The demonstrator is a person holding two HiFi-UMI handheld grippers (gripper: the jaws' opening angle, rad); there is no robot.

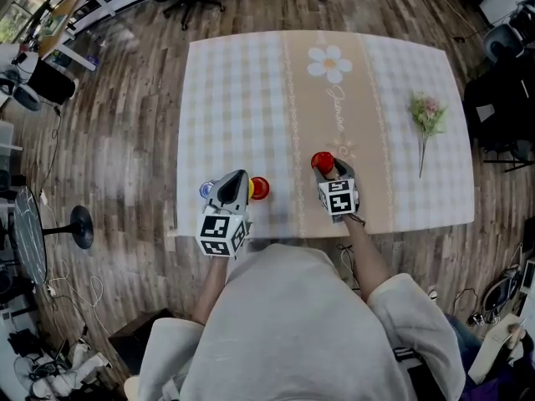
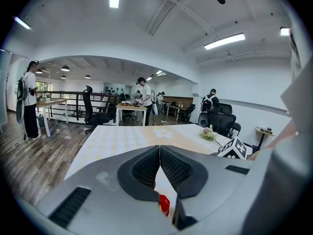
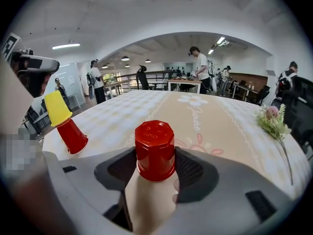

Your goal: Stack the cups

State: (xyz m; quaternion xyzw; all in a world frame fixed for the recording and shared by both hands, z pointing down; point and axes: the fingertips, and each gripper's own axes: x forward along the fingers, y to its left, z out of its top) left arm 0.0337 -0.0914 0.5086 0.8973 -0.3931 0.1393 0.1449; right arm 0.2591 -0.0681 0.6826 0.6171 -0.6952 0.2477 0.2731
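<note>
Cup, red: upside down on the tabletop near its front edge, squeezed between the right claw's jaws.
Left claw: clenched, jaws pressed together on nothing.
Other cups: yellow cup capping a second red cup, just beside the left claw.

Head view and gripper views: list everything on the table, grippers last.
tablecloth: one, checked, beige centre strip.
gripped red cup: one, red, upside down between the right jaws.
base red cup: one, red, upside down, tablecloth's near left.
yellow cup: one, yellow, upside down atop the base red cup.
blue item: one, blue, partly hidden by the left gripper.
flower sprig: one, pink and green, tablecloth's right.
left gripper: one, grey, jaws together, empty.
right gripper: one, grey, closed on the gripped red cup.
</note>
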